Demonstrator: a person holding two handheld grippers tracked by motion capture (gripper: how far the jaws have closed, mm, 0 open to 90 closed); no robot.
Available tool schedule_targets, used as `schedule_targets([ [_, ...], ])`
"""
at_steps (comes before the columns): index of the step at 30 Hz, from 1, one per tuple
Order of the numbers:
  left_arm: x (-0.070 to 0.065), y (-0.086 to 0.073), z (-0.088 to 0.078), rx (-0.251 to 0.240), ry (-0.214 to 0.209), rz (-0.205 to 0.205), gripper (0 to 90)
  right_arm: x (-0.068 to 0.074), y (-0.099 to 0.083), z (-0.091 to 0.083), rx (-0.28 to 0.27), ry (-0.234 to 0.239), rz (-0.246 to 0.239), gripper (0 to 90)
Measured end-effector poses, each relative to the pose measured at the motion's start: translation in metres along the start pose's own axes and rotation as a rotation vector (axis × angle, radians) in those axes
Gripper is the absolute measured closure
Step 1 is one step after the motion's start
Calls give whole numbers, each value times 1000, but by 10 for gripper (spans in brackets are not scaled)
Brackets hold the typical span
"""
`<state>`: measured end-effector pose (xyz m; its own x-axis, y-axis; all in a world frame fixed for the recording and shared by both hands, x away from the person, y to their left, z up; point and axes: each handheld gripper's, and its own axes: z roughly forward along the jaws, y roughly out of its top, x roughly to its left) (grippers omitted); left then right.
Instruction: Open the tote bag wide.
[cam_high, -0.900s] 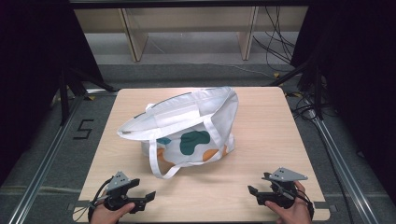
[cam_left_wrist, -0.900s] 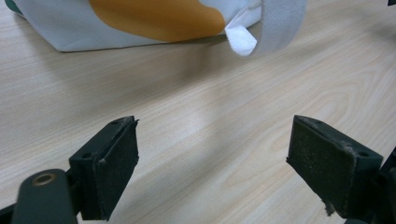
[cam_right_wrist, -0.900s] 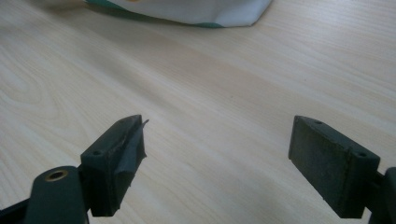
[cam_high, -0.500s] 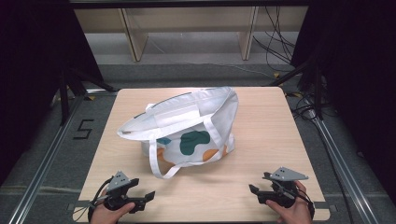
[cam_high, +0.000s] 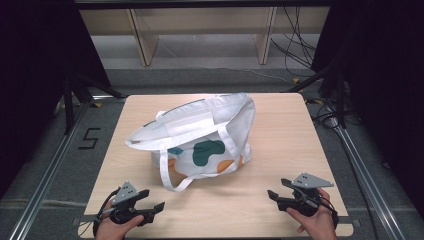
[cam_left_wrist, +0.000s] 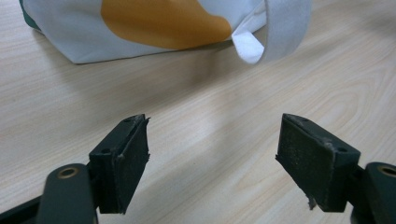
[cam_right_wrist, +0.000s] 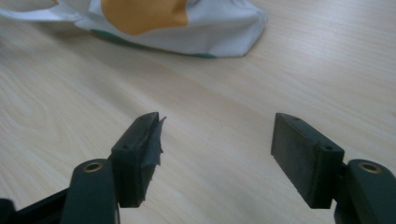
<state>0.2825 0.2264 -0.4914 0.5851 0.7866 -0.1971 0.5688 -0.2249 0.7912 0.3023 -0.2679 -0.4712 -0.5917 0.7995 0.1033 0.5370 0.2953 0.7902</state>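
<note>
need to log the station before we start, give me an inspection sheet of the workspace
surface: light wooden table, bare around the bag
job's things: white tote bag with green and orange blotches lies on its side mid-table, one strap looped toward the near edge
clutter: nothing seen
grippers: left gripper and right gripper at the near edge, both open, nothing between the jaws, apart from the bag
cables: black cables on the floor beyond the table
surroundings: wooden shelf unit behind, a 5 marked on the floor
</note>
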Motion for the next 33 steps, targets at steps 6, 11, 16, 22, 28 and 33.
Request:
schedule_targets([
  [6, 3, 10, -4, -25, 1, 7, 382, -1, 18, 1, -37, 23, -7, 410],
  [11, 4, 19, -8, -36, 11, 40, 573, -3, 36, 5, -68, 31, -41, 478],
  [16, 6, 34, -9, -49, -9, 89, 777, 3, 62, 3, -86, 67, -75, 652],
  [22, 8, 66, -21, -87, -19, 125, 868, 12, 110, -7, -109, 98, -170, 830],
  [28, 15, 99, -29, -113, -7, 129, 871, 17, 155, -11, -130, 128, -206, 872],
  [33, 16, 125, -29, -111, 5, 155, 882, 25, 188, -12, -168, 115, -245, 874],
])
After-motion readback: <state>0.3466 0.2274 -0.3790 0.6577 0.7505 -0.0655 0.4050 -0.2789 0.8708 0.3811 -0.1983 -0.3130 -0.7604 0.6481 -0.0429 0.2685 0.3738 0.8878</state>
